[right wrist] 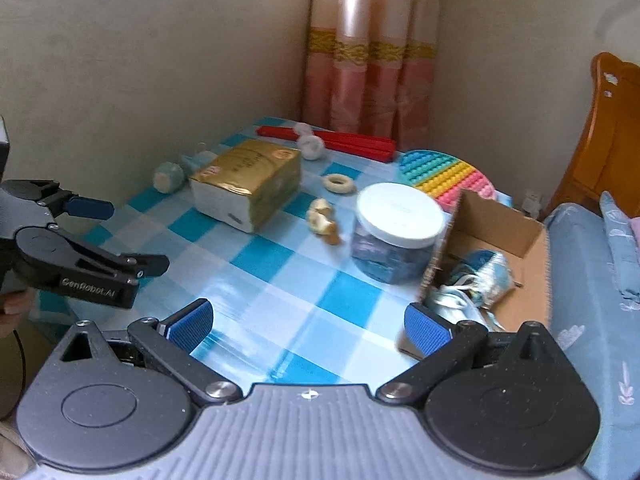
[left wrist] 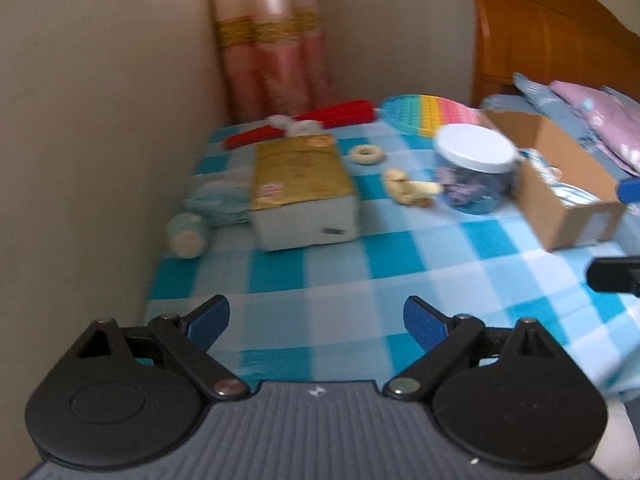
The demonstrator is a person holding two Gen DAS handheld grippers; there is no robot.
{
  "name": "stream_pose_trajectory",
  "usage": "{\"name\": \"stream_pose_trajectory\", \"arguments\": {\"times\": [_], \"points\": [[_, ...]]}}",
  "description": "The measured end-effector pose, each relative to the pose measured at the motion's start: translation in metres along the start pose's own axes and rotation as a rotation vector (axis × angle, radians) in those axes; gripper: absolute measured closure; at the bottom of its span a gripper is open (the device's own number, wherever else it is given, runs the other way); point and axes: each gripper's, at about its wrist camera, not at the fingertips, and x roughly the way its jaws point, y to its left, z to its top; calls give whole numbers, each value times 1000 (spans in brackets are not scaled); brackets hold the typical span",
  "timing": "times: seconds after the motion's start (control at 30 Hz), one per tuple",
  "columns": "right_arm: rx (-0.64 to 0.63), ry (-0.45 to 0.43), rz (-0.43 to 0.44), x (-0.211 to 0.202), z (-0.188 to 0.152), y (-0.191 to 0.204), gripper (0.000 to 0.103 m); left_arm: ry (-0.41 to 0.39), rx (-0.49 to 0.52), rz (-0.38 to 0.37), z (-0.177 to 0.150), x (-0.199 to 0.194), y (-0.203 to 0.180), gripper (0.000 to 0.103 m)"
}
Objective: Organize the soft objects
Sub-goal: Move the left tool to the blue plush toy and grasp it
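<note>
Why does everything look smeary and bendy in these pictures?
Left wrist view: motion blur smears the tissue pack and jar. Right wrist view: sharper, with window glare on the checked tablecloth. The fisheye lenses curve the walls in both.

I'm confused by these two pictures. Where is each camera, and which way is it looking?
Left wrist: on the left gripper, looking across the checked table toward the tissue pack; its open fingers show.
Right wrist: on the right gripper, looking at the jar and cardboard box; its open fingers show, plus the left gripper.
Both show the tissue pack, jar, box.
</note>
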Motion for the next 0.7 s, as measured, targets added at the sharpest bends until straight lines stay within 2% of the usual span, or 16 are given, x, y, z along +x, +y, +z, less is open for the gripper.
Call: {"name": "stream_pose_trajectory", "arguments": {"times": [0.3,0.7], "points": [[-1,38,42,39,2,22,0,-7,-80,142,-4,21,42,9],[-12,126,75,93,-4,27,0,16,-157,242,-3,62,63,10]]}}
